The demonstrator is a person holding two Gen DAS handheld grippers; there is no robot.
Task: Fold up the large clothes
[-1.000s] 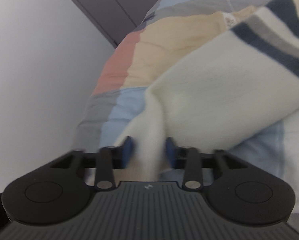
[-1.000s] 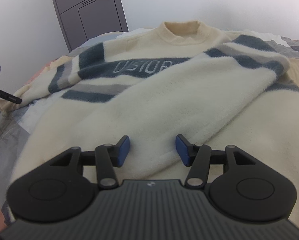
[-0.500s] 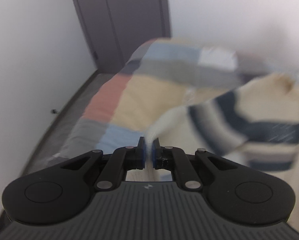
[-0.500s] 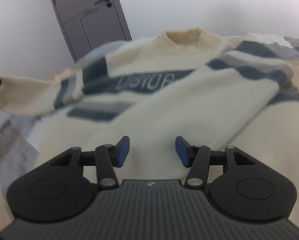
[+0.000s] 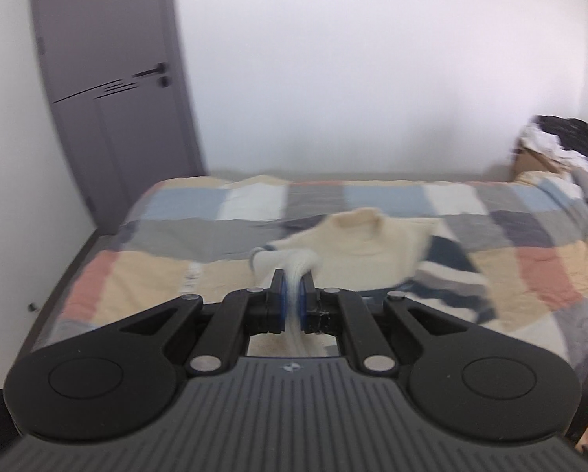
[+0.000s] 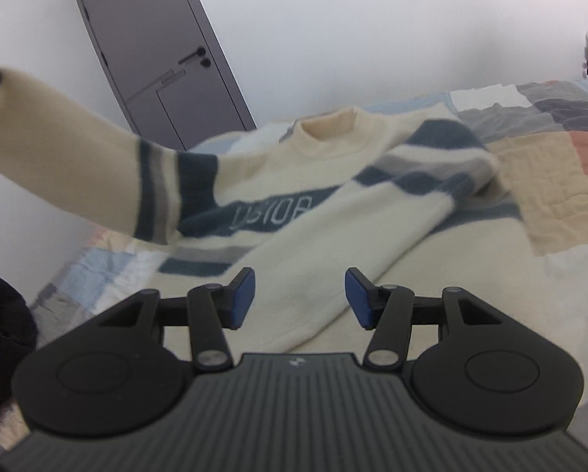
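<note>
A cream sweater with navy and grey stripes lies on the patchwork bed, collar at the far side; it also shows in the left wrist view. My left gripper is shut on the cuff of its left sleeve and holds it up off the bed, stretched out to the left. The other sleeve lies folded across the sweater's front. My right gripper is open and empty, hovering just above that folded sleeve.
A grey door stands at the far left corner by the white wall. A pile of clothes on a box sits beyond the bed's far right. A dark garment lies at the near left.
My left gripper closed on the sleeve cuff and lifted it up and away from the bed, pulling the sleeve out straight. My right gripper stayed open over the folded sleeve.
</note>
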